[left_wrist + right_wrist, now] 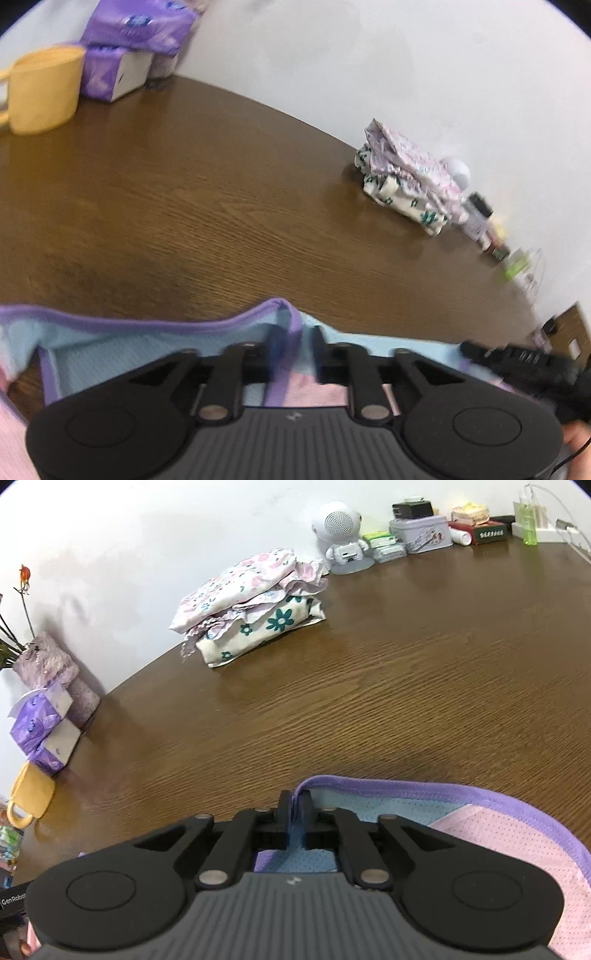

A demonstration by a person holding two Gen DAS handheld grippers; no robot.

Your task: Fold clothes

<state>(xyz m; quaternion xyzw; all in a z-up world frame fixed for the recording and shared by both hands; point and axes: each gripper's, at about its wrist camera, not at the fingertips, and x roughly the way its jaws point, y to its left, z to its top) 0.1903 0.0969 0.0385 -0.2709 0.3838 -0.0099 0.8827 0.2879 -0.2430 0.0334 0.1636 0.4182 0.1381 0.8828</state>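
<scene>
A pink and light-blue mesh garment [110,350] with purple trim lies at the near edge of the brown table [221,184]. In the left wrist view my left gripper [295,339] stands partly open. The purple trim rises between its fingers, with a gap on the right side. In the right wrist view the same garment [498,834] spreads to the right. My right gripper [295,812] is shut on its purple hem, pinching a raised fold. The right gripper's black body [517,358] also shows at the left view's right edge.
A stack of folded floral clothes [255,605] sits by the wall, seen too as the stack [402,177]. A yellow mug [40,92] and purple tissue packs [136,37] stand at the left. A white speaker figure [341,531], a tin [421,535] and small bottles line the back.
</scene>
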